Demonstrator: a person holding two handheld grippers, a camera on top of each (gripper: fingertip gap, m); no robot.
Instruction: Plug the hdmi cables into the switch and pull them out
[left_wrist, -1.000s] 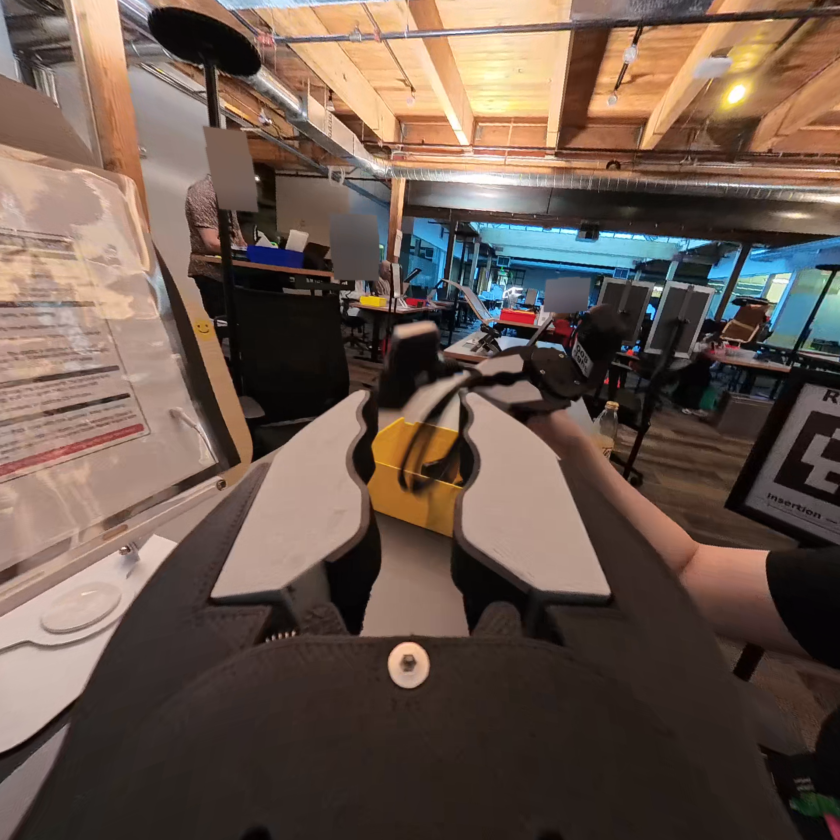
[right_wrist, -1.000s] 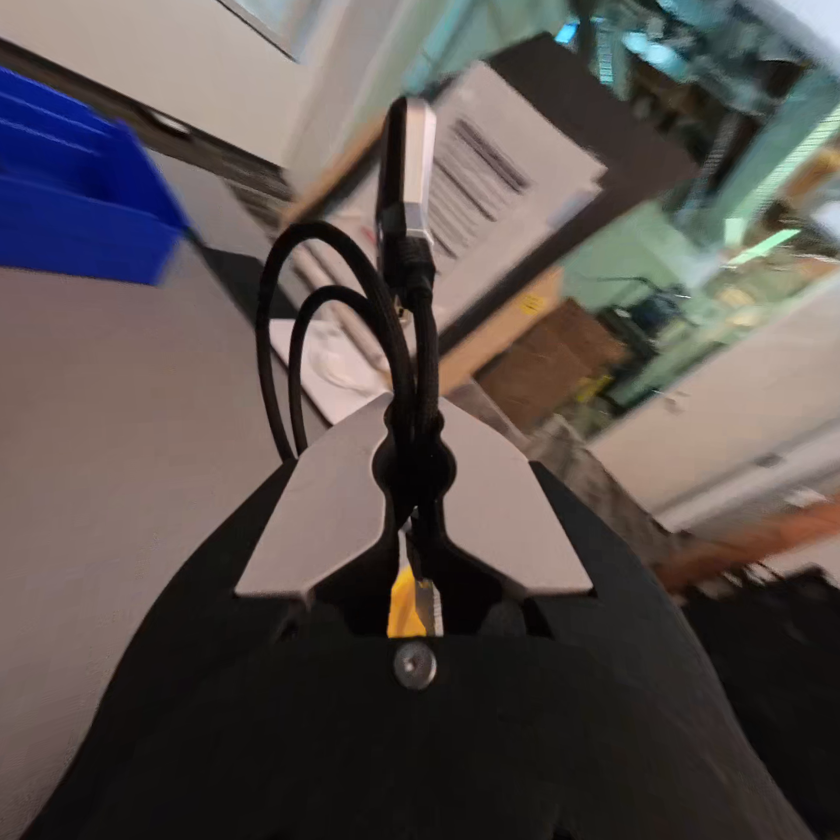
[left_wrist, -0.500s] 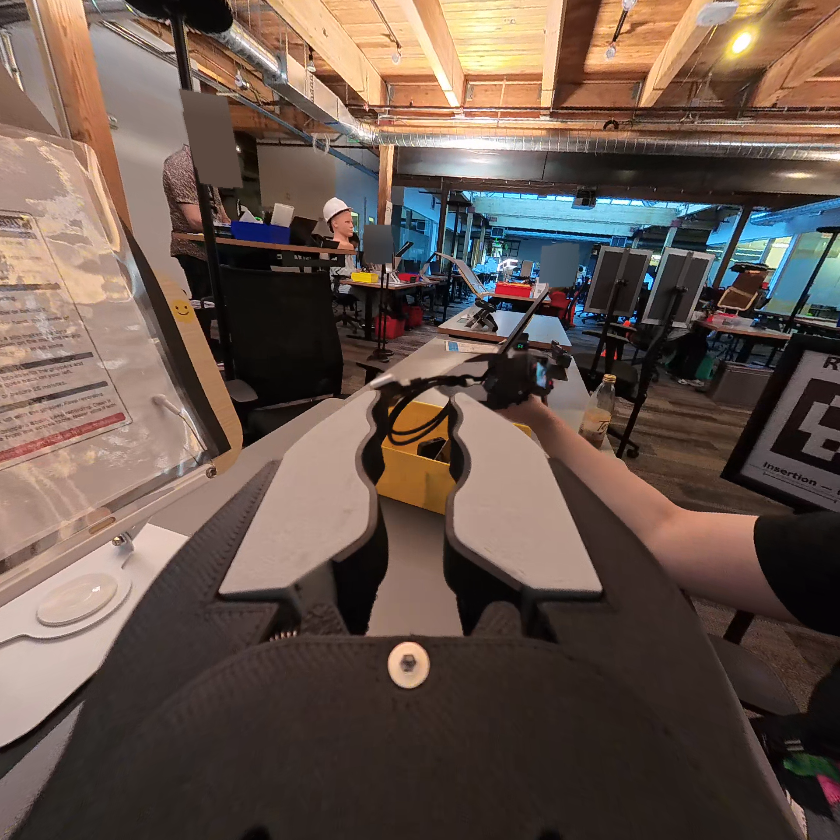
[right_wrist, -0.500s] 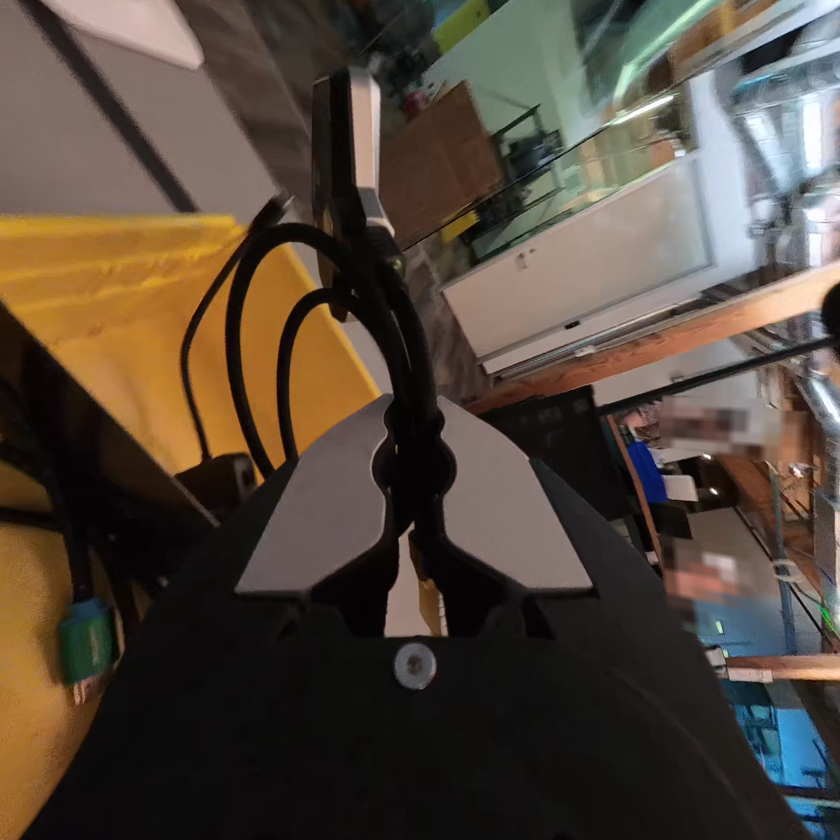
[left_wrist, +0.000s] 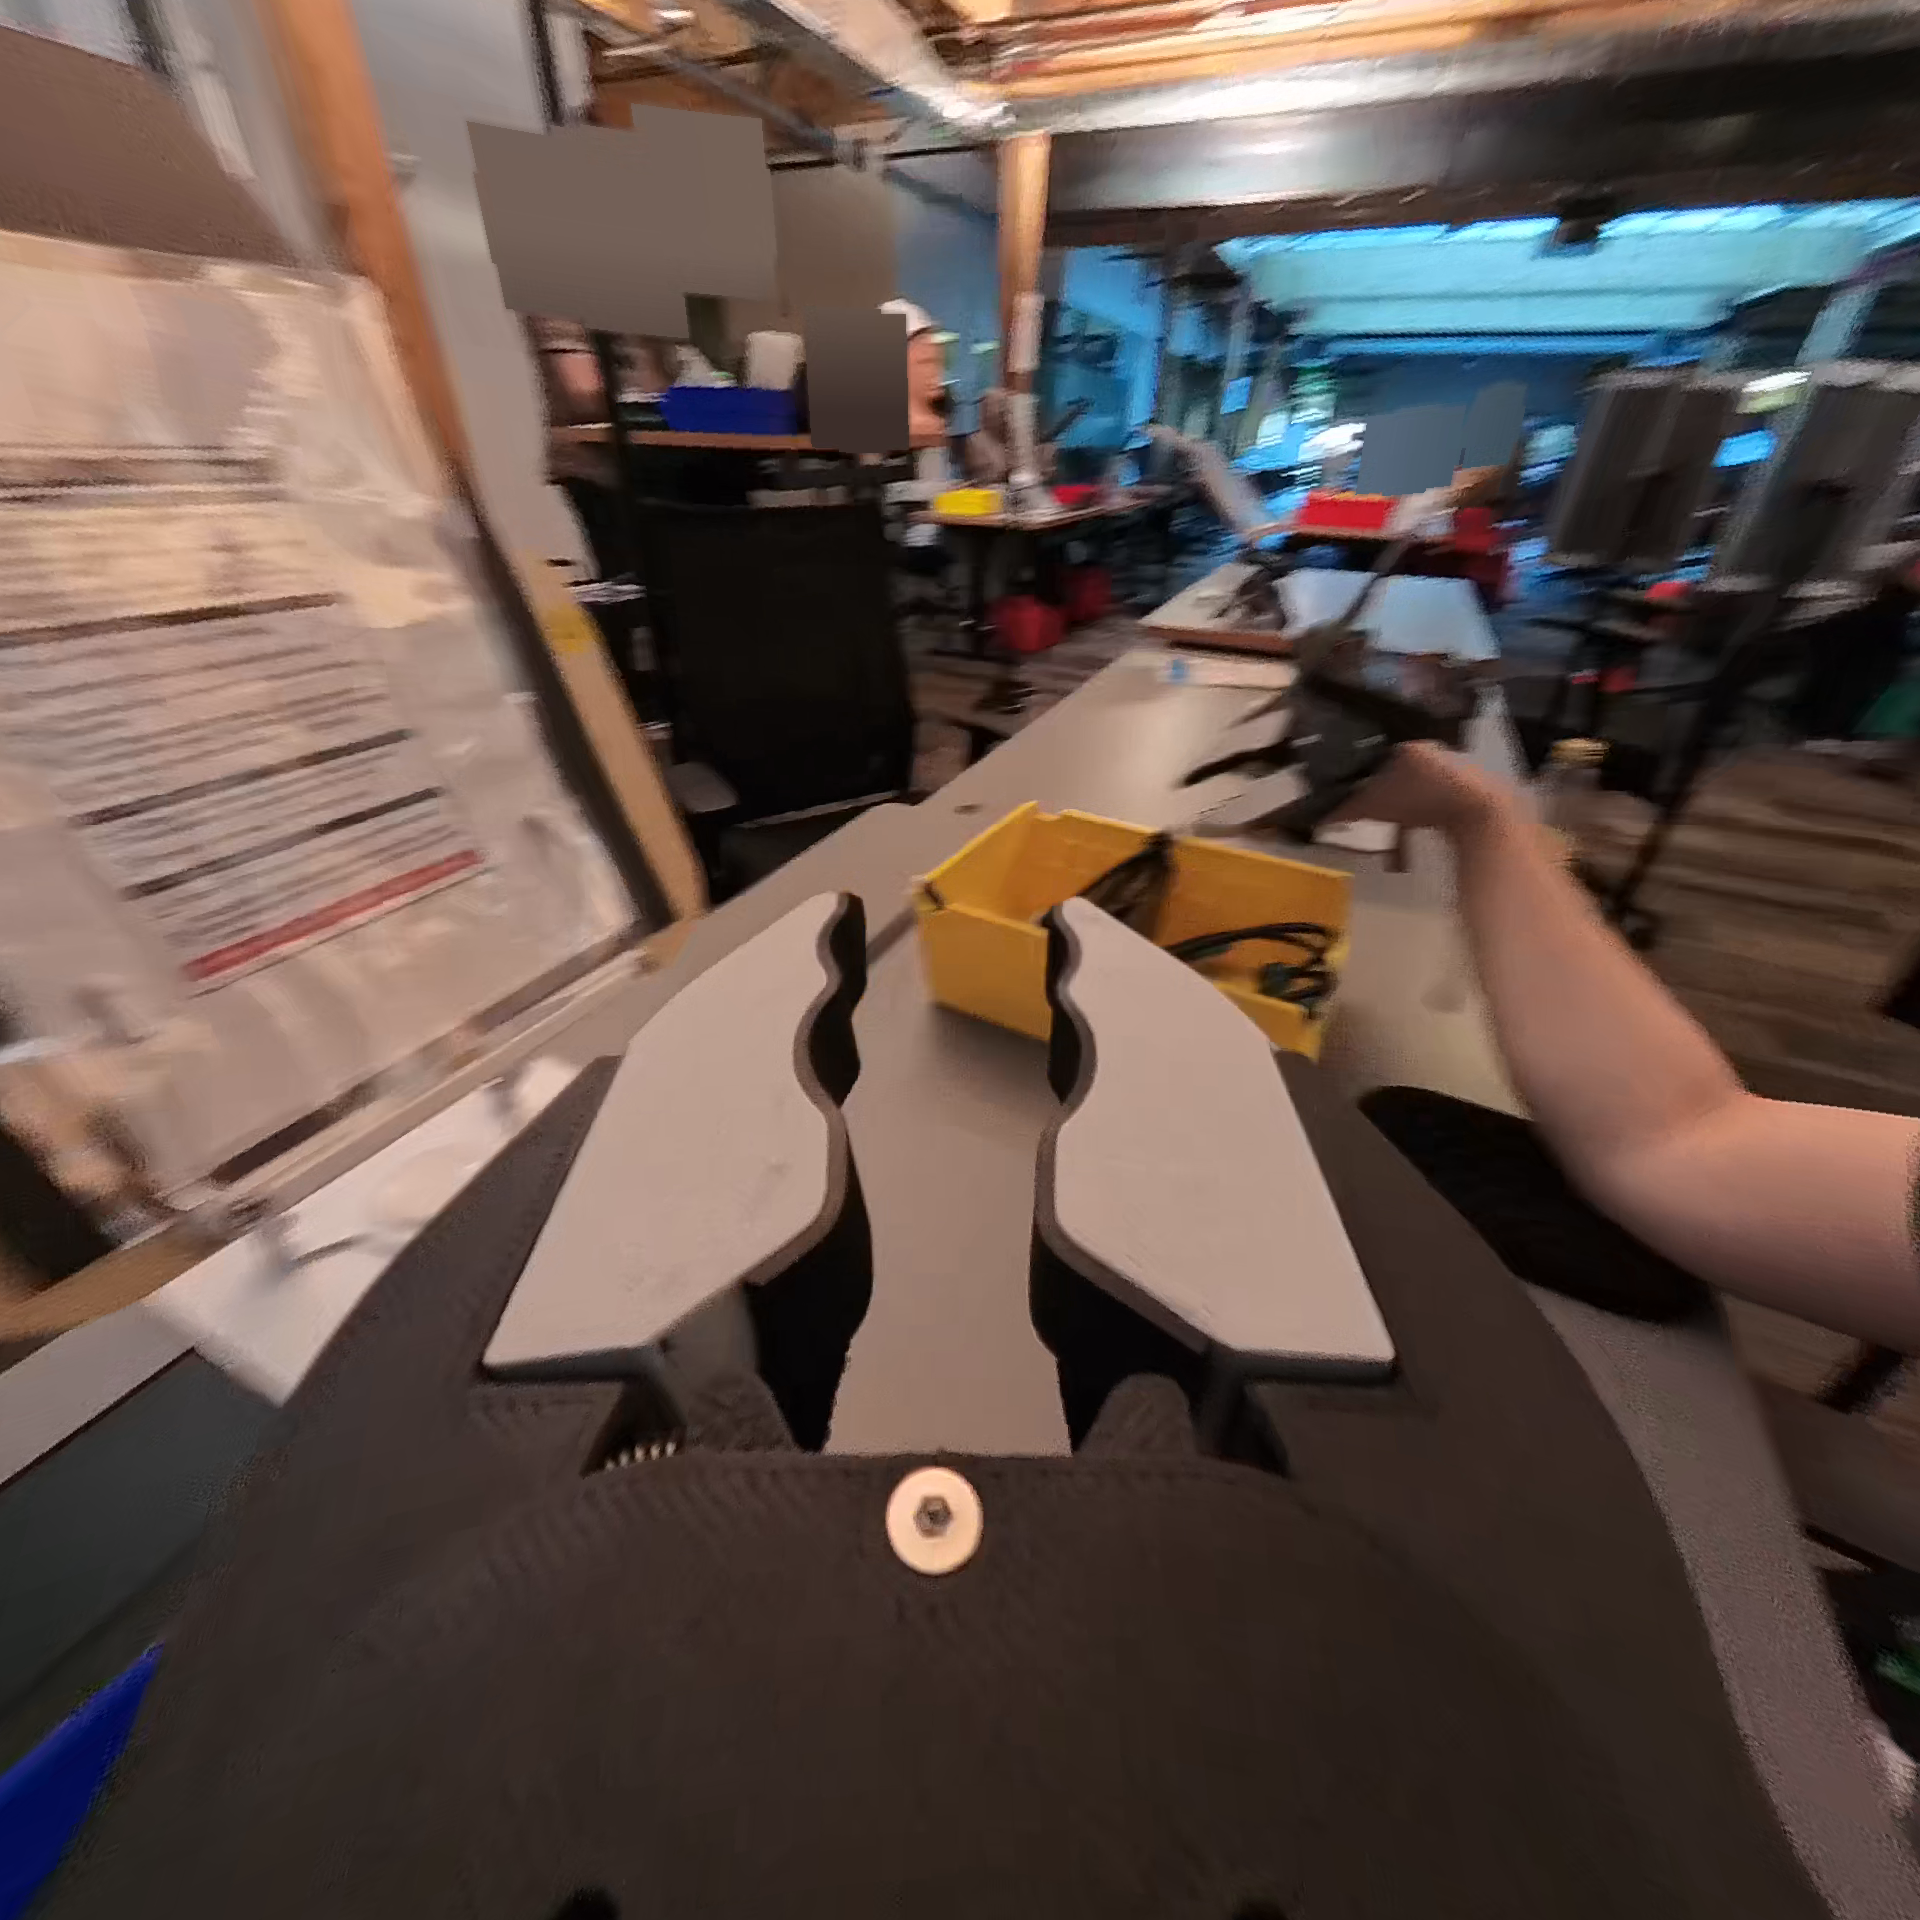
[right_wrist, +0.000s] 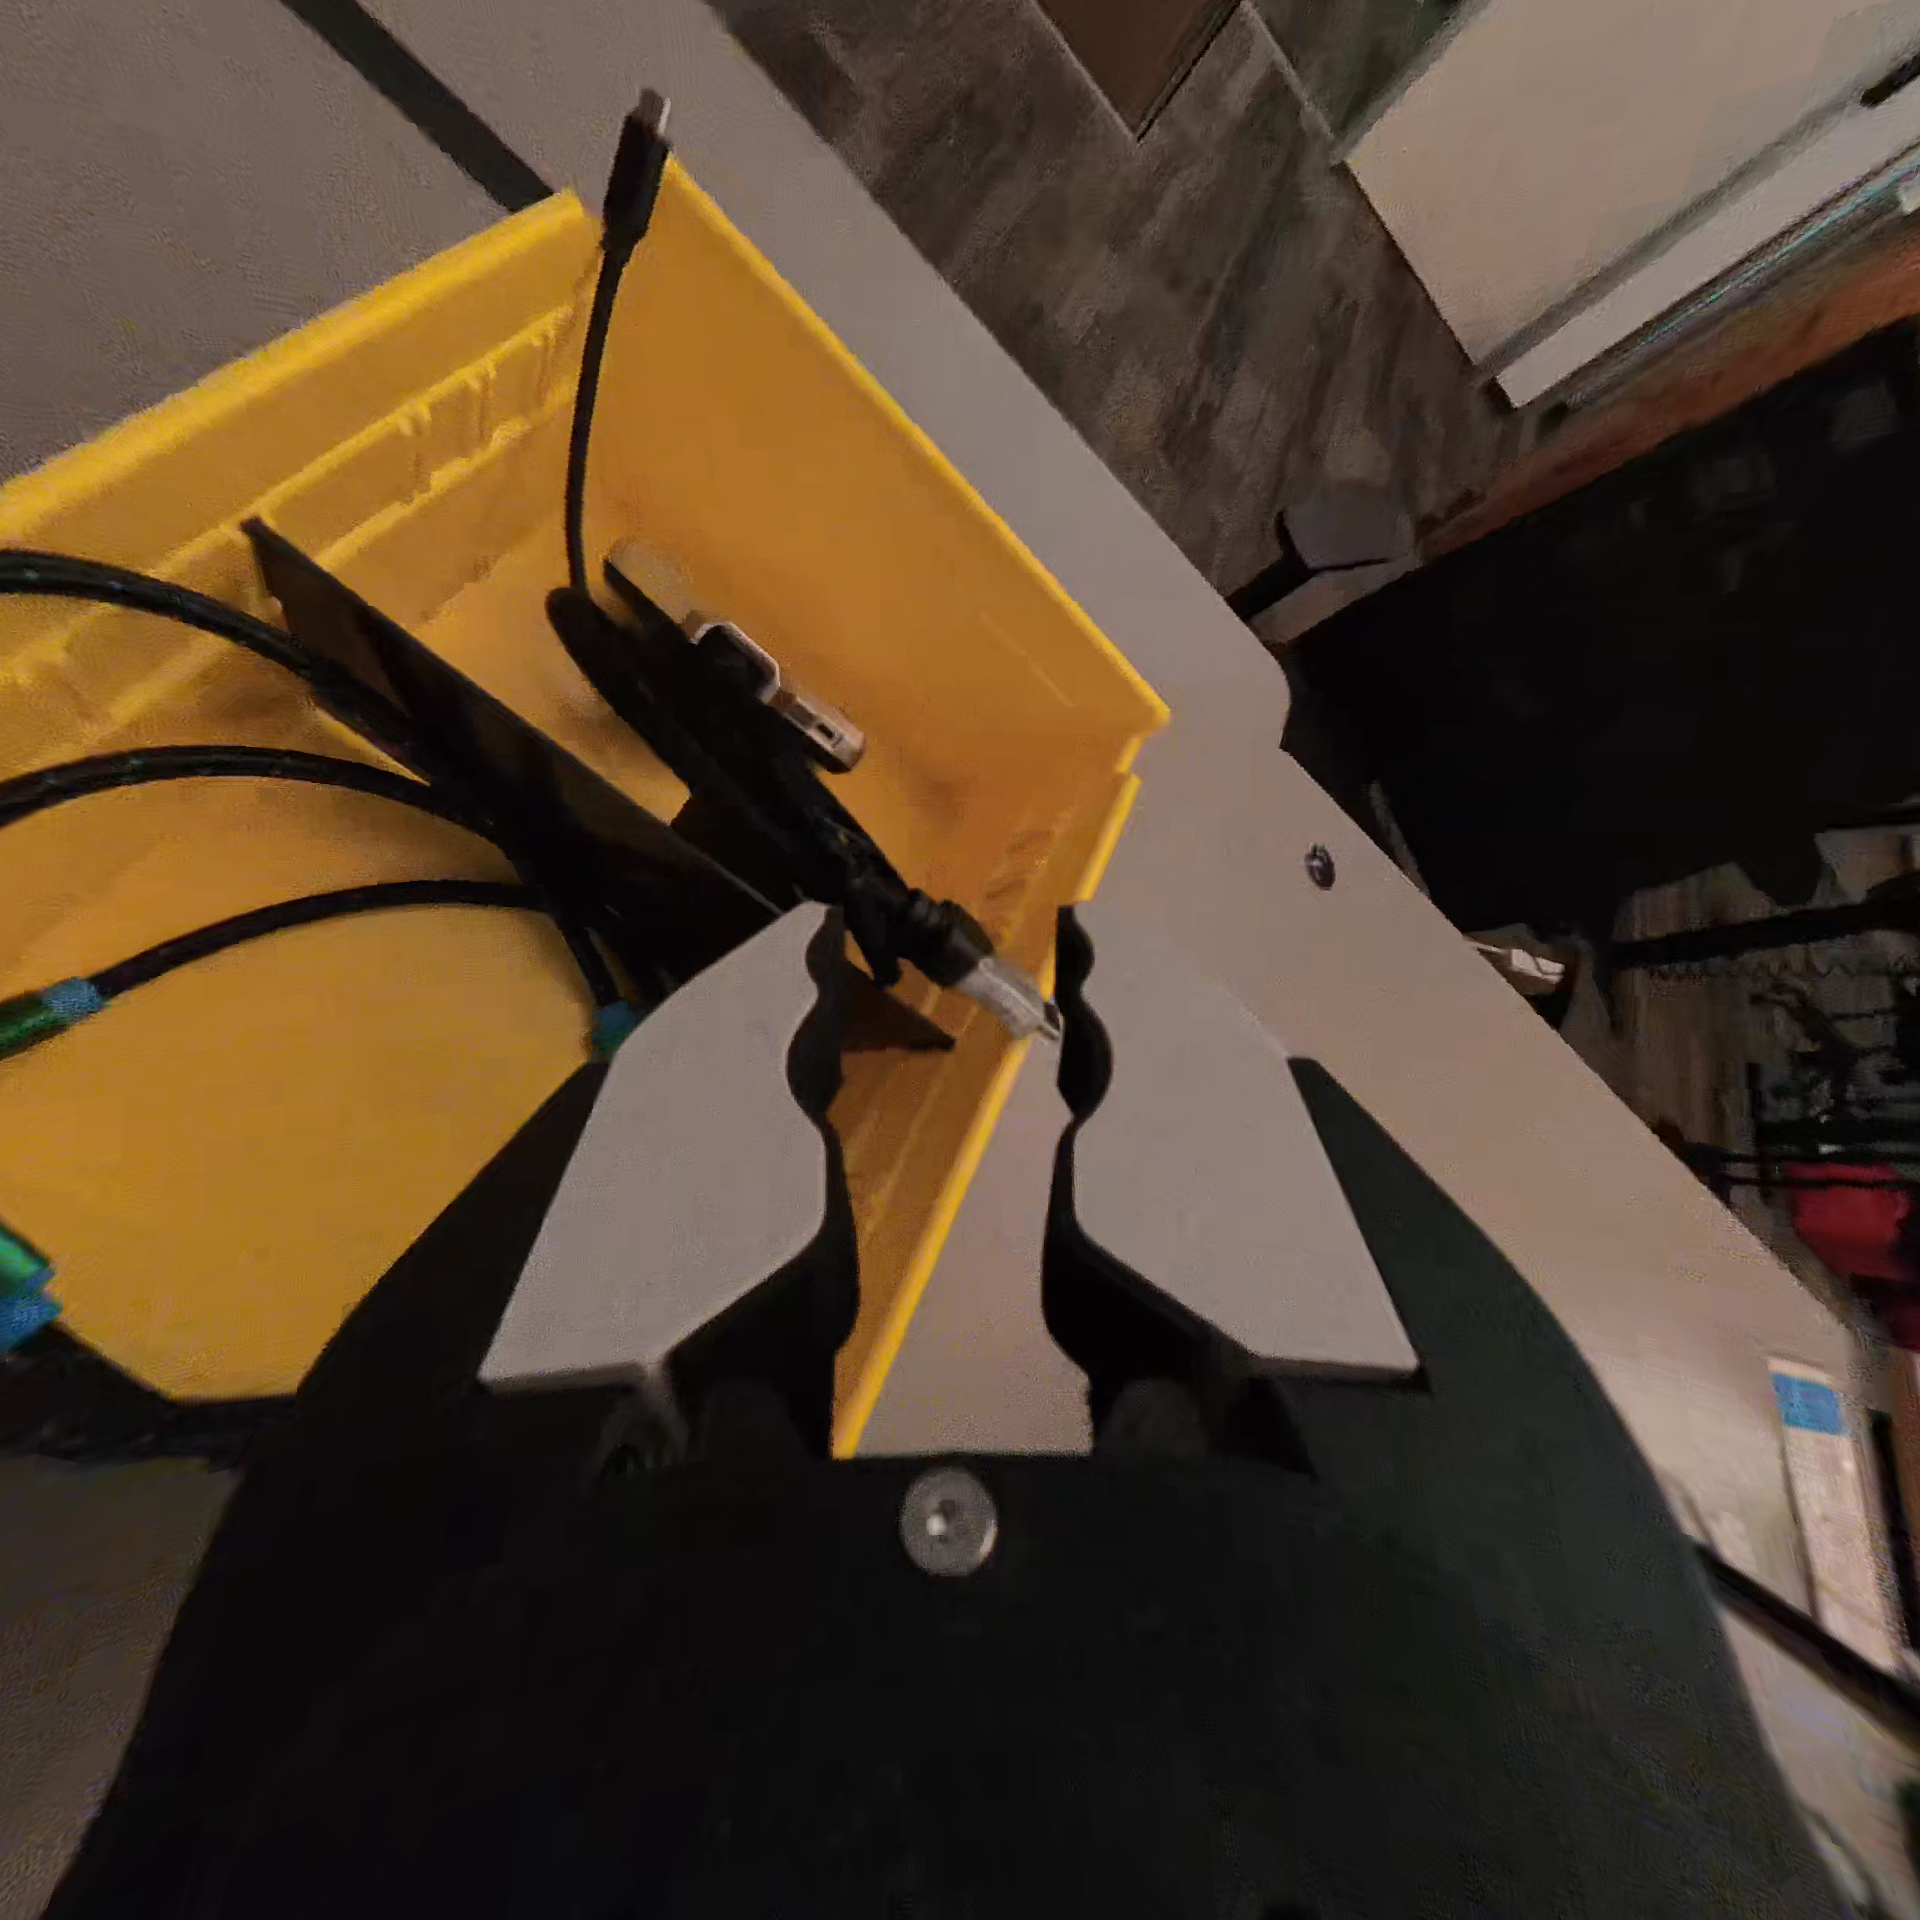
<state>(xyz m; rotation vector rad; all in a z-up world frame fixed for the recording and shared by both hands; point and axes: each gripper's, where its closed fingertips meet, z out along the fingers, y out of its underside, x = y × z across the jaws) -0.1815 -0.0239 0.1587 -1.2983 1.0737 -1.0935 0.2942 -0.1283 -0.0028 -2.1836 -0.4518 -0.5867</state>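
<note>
In the right wrist view my right gripper (right_wrist: 945, 925) is open above the near wall of a yellow bin (right_wrist: 831, 416). The black switch (right_wrist: 769, 686) with a silver end lies in the bin with black HDMI cables (right_wrist: 260, 769) around it. One cable plug (right_wrist: 987, 977) with a silver tip lies between my open fingers, and no pad presses on it. In the left wrist view my left gripper (left_wrist: 956, 914) is open and empty over the grey table (left_wrist: 935, 1195), short of the yellow bin (left_wrist: 987, 966). The right gripper (left_wrist: 1340, 727) shows blurred beyond the bin.
A stand with a covered paper sheet (left_wrist: 260, 675) is on the left. A person's forearm (left_wrist: 1610, 1039) reaches in from the right. A blue bin corner (left_wrist: 62, 1766) sits at the lower left. The table edge (right_wrist: 1351, 831) runs close beside the bin.
My right gripper swung over the yellow bin, then opened and let go of the cable bundle with the switch, which now lies in the bin. My left gripper opened a little and tilted down.
</note>
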